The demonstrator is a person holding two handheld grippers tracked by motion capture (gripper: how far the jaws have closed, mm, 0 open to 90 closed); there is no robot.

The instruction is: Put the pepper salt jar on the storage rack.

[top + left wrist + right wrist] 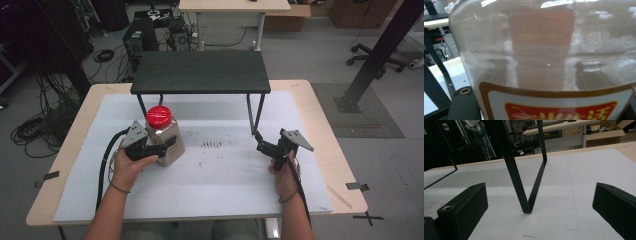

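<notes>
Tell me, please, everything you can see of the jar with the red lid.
The jar is clear, plastic by its look, squarish with rounded shoulders and a red screw lid that is on. It holds a pale brownish granular filling nearly to the top and carries a white, brown-edged label with red print. It stands upright on the white mat, beside the black shelf's left leg, with the left gripper closed around its body.

Wooden table (320, 105), white mat (225, 175) on it, black riser shelf (200, 72) and red-lidded jar (164, 135) on the mat
</notes>
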